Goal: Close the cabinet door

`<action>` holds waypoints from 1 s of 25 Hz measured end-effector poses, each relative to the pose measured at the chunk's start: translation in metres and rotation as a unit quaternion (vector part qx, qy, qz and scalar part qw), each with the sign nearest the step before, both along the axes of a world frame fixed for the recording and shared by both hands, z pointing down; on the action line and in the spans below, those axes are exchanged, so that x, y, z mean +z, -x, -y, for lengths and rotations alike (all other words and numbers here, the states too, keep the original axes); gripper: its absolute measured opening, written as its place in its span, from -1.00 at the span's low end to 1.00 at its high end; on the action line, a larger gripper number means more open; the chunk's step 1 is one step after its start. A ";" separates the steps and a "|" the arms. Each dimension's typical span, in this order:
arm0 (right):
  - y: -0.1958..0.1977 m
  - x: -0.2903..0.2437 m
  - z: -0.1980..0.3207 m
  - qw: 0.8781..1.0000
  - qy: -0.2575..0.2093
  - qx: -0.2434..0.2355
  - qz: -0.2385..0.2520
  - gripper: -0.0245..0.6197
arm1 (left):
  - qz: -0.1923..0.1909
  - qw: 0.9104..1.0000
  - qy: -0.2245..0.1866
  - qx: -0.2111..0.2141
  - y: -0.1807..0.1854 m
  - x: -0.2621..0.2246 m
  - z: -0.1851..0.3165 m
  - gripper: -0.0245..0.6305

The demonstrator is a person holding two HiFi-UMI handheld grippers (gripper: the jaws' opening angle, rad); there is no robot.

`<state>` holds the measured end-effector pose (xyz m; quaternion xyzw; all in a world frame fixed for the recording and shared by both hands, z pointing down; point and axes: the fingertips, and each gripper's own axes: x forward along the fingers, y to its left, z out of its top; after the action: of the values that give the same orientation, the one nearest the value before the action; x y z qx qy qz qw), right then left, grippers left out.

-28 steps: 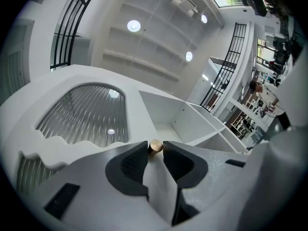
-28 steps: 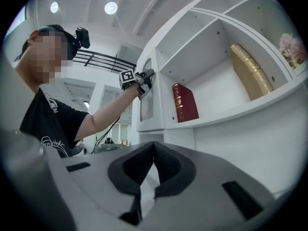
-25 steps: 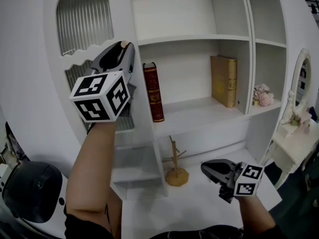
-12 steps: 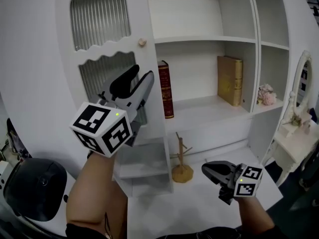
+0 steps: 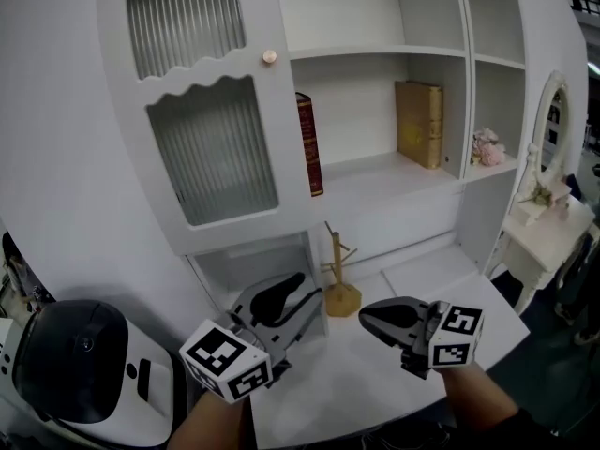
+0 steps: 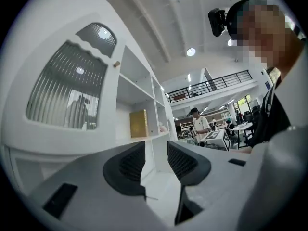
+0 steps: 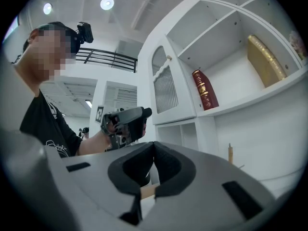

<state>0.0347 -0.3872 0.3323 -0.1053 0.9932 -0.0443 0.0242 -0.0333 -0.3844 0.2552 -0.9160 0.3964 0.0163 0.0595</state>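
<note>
The white cabinet door (image 5: 202, 111) with ribbed glass panes and a small round knob (image 5: 269, 56) stands against the cabinet front, its edge next to a red book (image 5: 307, 143). I cannot tell if it is fully flush. My left gripper (image 5: 300, 298) is low, in front of the cabinet's bottom cubby, well below the knob, open with nothing between its jaws. The left gripper view shows the door (image 6: 67, 90) and knob (image 6: 116, 64) up to the left of those jaws (image 6: 156, 150). My right gripper (image 5: 366, 315) hovers over the white tabletop (image 5: 394, 373), shut and empty.
A tan book (image 5: 418, 123) leans on the same shelf as the red one. A small wooden stand (image 5: 337, 279) sits on the tabletop by the cubby. Pink flowers (image 5: 486, 148) lie in the right section. A black-and-white device (image 5: 75, 354) is at lower left, a vanity table (image 5: 548, 214) at right.
My left gripper let go of the door knob, opened and dropped down to tabletop height. The door swung in against the cabinet. My right gripper drifted a little to the left.
</note>
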 end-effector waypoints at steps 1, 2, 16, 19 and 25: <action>0.003 0.003 -0.007 1.000 0.002 -0.002 -0.003 -0.91 | -0.010 1.000 0.014 0.002 -0.001 0.012 -0.008 -0.48; 0.006 0.006 -0.013 1.000 0.003 -0.003 -0.005 -0.91 | -0.018 0.999 0.029 0.002 -0.002 0.025 -0.016 -0.48; 0.017 0.073 -0.066 0.997 0.070 0.028 -0.005 -0.91 | -0.112 0.981 0.152 -0.048 0.014 0.163 -0.086 -0.78; 0.023 0.075 -0.077 0.998 0.062 0.024 -0.009 -0.91 | -0.125 0.980 0.145 -0.050 0.021 0.157 -0.094 -0.92; 0.033 0.063 -0.098 0.999 0.038 0.007 -0.006 -0.91 | -0.118 0.985 0.116 -0.040 0.026 0.134 -0.112 -0.92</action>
<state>0.0013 -0.2894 0.3952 -0.1136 0.9901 -0.0815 0.0141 -0.0596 -0.2722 0.3894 -0.8917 0.4362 0.0756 -0.0940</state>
